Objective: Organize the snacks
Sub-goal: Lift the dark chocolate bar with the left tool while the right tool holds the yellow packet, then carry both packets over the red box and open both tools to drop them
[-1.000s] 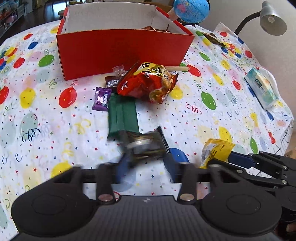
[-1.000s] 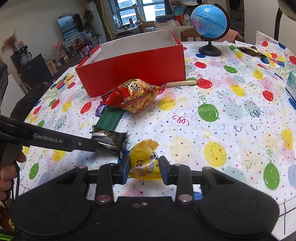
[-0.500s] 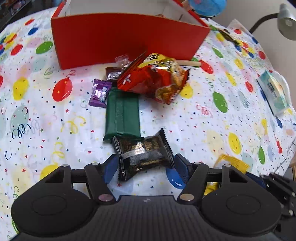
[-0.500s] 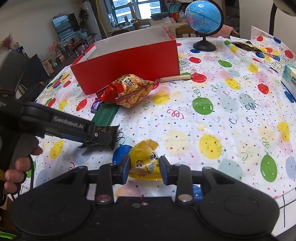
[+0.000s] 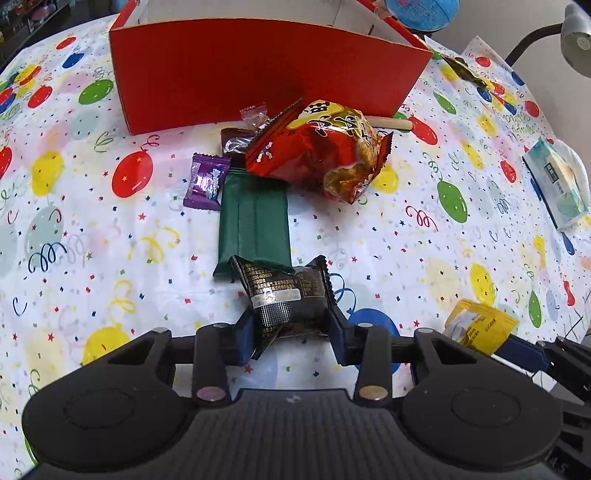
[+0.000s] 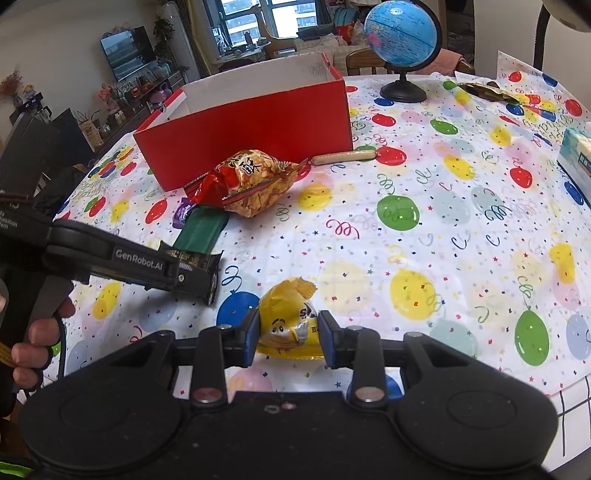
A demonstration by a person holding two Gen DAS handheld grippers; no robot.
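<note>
Balloon-print tablecloth (image 5: pixel 92 221) — left tongs (image 5: pixel 291 328) closing on black packet (image 5: pixel 288 291), right tongs (image 6: pixel 288 332) gripping yellow packet (image 6: pixel 286 321).

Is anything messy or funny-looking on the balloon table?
Yes. The snacks lie jumbled outside the red box: the orange chip bag leans on the green bar. A dark gold wrapper sits alone by the globe.

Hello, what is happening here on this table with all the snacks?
A person is sorting snacks with two handheld grippers. The left gripper is closing on a black snack packet at the near end of a green wrapper. The right gripper is shut on a yellow candy bag. The red box waits behind, with a red chip bag and small candies lying before it.
</note>
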